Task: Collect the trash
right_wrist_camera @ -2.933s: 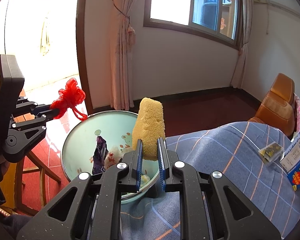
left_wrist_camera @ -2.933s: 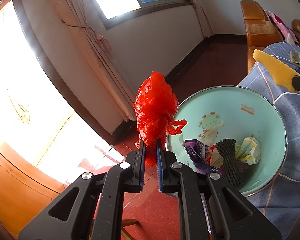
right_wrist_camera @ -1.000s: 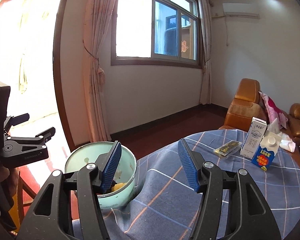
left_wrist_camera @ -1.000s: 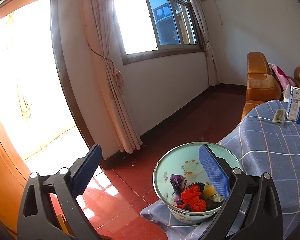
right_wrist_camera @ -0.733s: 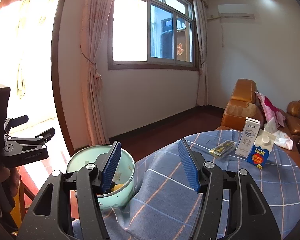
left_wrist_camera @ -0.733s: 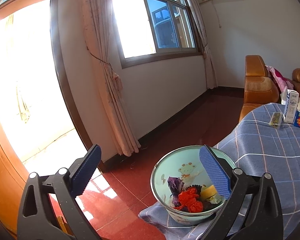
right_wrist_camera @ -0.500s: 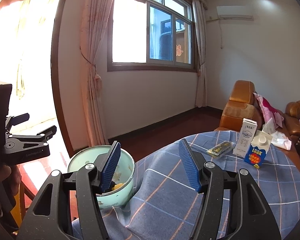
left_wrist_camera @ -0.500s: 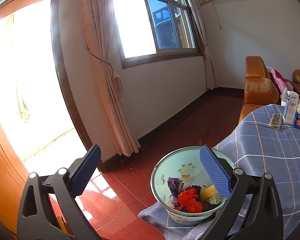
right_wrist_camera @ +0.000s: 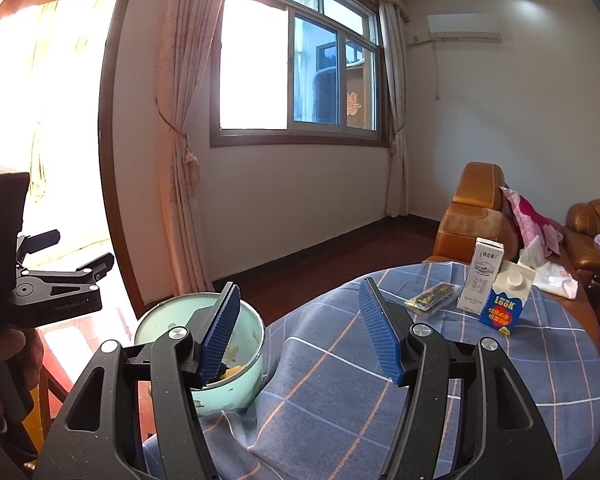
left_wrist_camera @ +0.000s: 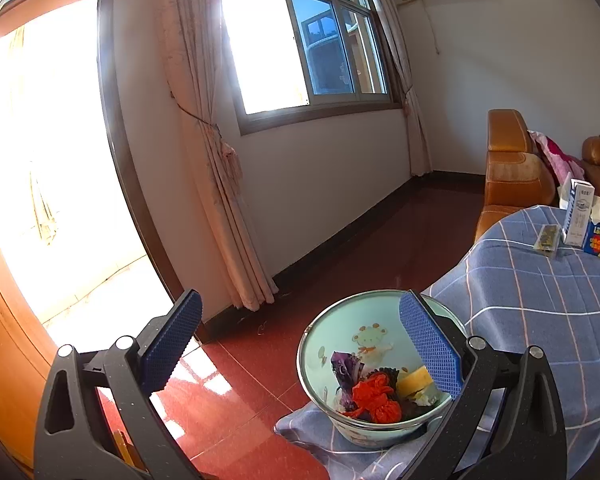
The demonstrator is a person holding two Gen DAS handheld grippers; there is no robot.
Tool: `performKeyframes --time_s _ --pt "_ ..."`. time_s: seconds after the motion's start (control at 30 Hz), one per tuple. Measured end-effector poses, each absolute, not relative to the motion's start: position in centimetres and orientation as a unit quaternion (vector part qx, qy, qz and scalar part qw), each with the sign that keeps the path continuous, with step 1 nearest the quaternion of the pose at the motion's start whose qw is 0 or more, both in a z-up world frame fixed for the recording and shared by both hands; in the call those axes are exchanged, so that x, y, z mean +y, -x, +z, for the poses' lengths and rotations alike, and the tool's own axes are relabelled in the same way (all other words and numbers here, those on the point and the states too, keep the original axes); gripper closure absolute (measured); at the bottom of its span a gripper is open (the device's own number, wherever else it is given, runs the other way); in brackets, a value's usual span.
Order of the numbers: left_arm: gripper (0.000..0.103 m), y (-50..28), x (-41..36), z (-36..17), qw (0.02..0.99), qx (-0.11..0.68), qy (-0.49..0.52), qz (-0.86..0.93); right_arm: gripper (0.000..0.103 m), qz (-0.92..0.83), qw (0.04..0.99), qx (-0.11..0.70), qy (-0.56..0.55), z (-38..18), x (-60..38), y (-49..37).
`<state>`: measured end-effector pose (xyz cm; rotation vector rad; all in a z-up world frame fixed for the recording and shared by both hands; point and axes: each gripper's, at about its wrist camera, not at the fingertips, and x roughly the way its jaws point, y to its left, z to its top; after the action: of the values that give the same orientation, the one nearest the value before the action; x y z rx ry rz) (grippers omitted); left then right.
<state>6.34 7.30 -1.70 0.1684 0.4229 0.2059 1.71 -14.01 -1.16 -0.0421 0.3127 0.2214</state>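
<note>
A mint-green bowl (left_wrist_camera: 332,334) stands at the near left edge of the table with the blue checked cloth (left_wrist_camera: 540,304). In it lie a red plastic bag (left_wrist_camera: 374,398), a yellow sponge (left_wrist_camera: 414,380), a purple wrapper (left_wrist_camera: 344,366) and a dark mesh piece. My left gripper (left_wrist_camera: 300,338) is open and empty, held back above and left of the bowl. My right gripper (right_wrist_camera: 298,328) is open and empty above the cloth, right of the bowl (right_wrist_camera: 156,322). The left gripper (right_wrist_camera: 68,272) also shows in the right wrist view.
At the table's far side stand a white carton (right_wrist_camera: 480,276), a blue carton (right_wrist_camera: 506,304) and a flat green packet (right_wrist_camera: 432,298). White tissue (right_wrist_camera: 552,276) lies beyond. An orange-brown sofa (right_wrist_camera: 472,208) stands behind the table. Red floor, curtains and a window lie to the left.
2.9 s ago my left gripper held the red bag and my right the sponge; both now lie in the bowl. Both grippers are open and have drawn back; little change in the last second.
</note>
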Motion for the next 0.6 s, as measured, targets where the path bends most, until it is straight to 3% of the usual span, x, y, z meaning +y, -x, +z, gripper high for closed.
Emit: performKeyframes --time_s 0.6 --pt "0.006 -6.48 7.07 -1.84 0.968 0.214 -0.081 0.099 0.037 0.108 0.983 0.145 0.021 -0.99 -13.96 -1.37"
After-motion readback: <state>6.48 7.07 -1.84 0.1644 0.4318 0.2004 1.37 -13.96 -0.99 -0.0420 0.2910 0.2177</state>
